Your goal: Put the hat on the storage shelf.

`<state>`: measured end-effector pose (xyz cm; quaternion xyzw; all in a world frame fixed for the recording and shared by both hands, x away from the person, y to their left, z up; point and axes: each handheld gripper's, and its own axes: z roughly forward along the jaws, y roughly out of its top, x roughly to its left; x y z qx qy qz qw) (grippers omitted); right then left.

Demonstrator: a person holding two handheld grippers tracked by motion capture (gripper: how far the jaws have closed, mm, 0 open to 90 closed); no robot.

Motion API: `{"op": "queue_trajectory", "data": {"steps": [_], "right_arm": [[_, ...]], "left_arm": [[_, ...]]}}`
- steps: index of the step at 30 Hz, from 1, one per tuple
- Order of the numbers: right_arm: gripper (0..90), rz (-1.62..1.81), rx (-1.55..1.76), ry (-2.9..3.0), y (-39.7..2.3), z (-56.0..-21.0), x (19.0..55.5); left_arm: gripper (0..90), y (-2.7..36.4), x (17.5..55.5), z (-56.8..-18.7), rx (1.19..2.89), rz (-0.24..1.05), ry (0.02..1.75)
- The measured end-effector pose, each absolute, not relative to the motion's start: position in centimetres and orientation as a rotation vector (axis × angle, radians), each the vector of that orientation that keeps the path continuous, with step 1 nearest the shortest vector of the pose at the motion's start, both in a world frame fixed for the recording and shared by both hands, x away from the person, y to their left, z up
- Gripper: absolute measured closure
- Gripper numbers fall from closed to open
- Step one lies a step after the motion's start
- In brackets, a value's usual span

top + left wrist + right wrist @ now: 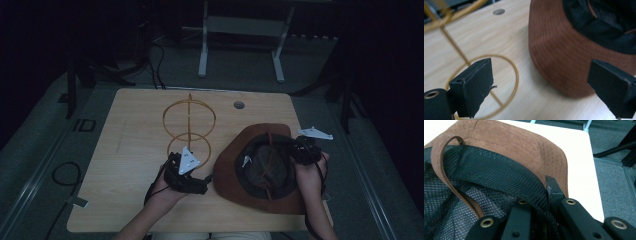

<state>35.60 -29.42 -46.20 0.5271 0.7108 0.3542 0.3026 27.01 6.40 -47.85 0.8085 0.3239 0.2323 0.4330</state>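
Note:
A brown suede hat [231, 167] lies crown-down on the right side of the wooden table [125, 200], its black mesh lining facing up. My right gripper [296, 150] is at the hat's right edge. In the right gripper view, that gripper [544, 201] is shut on the hat [511, 142], with the black inner band [499, 175] pinched between its jaws. My left gripper [200, 172] hovers just left of the hat, and its jaws stand wide apart. In the left gripper view, that gripper [544, 85] holds nothing, and the hat's brim [559, 50] is ahead on the right.
A gold wire stand [189, 120] with two rings rises at the table's middle, its base ring [516, 75] close to my left jaw. A cable hole [239, 105] sits at the far edge. Beyond the table is a white desk frame [240, 30]; cables [65, 175] lie on the floor.

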Motion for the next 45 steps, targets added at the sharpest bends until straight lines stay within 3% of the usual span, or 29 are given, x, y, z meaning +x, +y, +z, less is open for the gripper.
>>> {"op": "queue_trajectory", "data": {"steps": [11,17,26,33,34,37,39,45], "right_arm": [[84.3,0.941,1.377,1.899,-29.3,-46.2,35.1],[84.2,0.946,1.372,1.901,-29.4,-46.1,34.8],[84.2,0.951,1.350,1.910,-29.2,-45.9,34.4],[84.2,0.969,1.328,1.908,-28.9,-45.4,34.0],[84.1,0.969,1.321,1.911,-28.6,-45.2,33.8],[84.0,0.966,1.317,1.908,-28.4,-45.1,33.6],[83.6,0.982,1.318,1.914,-28.1,-45.2,33.2],[77.7,1.027,1.323,1.924,-28.3,-45.1,32.6]], "left_arm": [[7.8,0.6,29.5,-46.2,2.060,0.524,0.723],[13.0,-3.1,31.1,-45.6,2.085,0.500,0.680],[25.1,-7.2,35.1,-45.6,2.190,0.591,0.826],[43.3,-7.6,36.2,-46.6,2.226,0.579,0.878],[56.7,-7.5,36.5,-46.8,2.225,0.581,0.880],[81.3,-7.5,36.5,-46.8,2.214,0.615,0.884],[86.0,-7.4,36.6,-46.5,2.194,0.651,0.888],[86.6,-6.8,36.0,-45.8,2.169,0.691,0.838]]}}
